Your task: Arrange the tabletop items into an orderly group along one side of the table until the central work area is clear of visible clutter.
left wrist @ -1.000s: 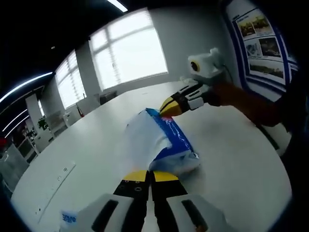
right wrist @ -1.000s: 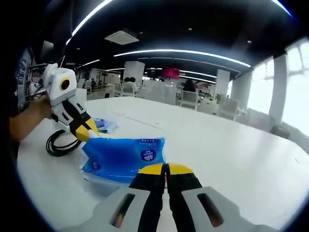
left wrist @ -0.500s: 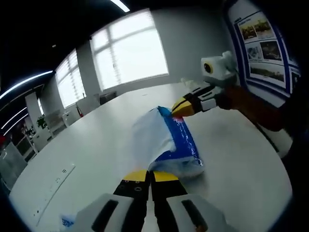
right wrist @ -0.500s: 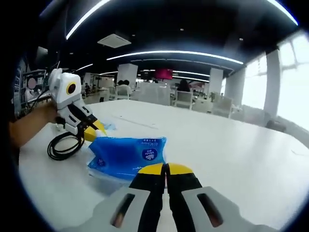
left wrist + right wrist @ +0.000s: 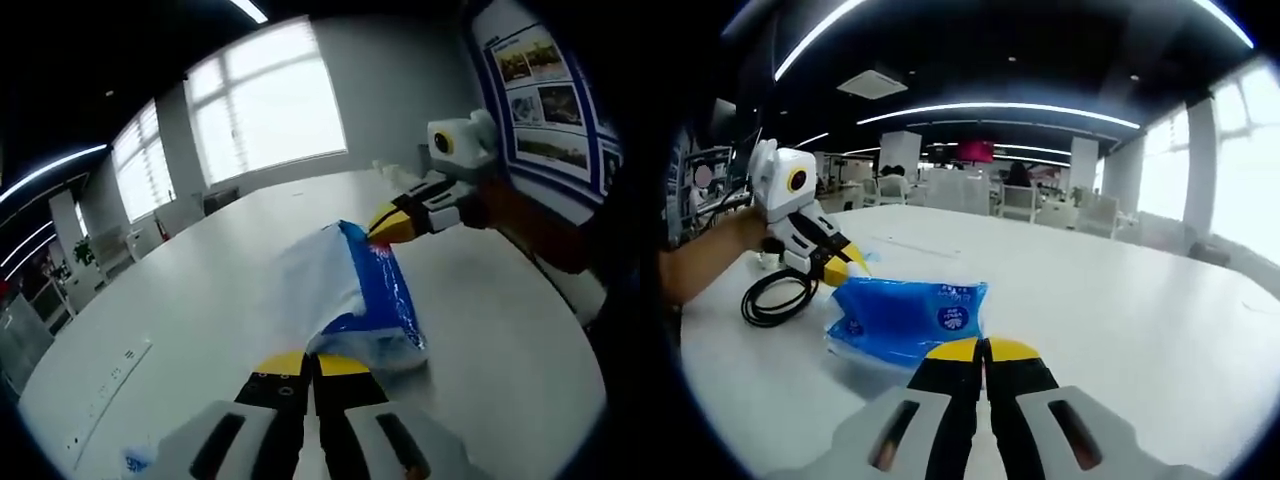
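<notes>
both tongs, left [image 5: 315, 362] and right [image 5: 985, 348], are clenched on opposite ends of the blue wipes pack [image 5: 908, 320].

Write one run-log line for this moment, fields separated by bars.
left gripper: shut on blue pack | right gripper: shut on blue pack | black cable: beside pack, on table

Surface: white table [image 5: 1120, 300].
On it: blue tissue pack [image 5: 905, 320] at centre; coiled black cable [image 5: 775, 298] at 9 o'clock of the pack, near it.
</notes>
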Demonstrator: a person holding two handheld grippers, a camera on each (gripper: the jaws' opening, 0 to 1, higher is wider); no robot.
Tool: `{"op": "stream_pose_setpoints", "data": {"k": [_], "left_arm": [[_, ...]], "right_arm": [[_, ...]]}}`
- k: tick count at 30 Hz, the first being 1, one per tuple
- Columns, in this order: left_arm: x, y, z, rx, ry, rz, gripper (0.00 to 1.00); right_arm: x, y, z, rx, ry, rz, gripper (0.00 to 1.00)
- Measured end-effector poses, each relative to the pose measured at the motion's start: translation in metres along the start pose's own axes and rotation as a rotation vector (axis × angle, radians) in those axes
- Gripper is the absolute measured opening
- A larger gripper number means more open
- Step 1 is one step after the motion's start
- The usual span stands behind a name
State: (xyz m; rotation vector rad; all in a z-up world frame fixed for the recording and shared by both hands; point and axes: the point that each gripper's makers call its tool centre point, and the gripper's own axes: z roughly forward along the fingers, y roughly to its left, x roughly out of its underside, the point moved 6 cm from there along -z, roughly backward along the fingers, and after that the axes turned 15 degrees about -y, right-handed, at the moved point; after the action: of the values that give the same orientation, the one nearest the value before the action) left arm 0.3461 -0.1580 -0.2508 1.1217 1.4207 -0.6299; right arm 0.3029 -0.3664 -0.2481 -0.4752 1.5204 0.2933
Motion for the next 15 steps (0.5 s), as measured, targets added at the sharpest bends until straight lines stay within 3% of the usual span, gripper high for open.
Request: {"op": "stream_pose_setpoints", "data": {"k": [15], "left_arm": [[0.008,-0.006,0.013,0.032,0.040,0.018,0.00]], "right_arm": [[0.021,0.004,-0.015,0.009,0.024,0.033,0.00]]}}
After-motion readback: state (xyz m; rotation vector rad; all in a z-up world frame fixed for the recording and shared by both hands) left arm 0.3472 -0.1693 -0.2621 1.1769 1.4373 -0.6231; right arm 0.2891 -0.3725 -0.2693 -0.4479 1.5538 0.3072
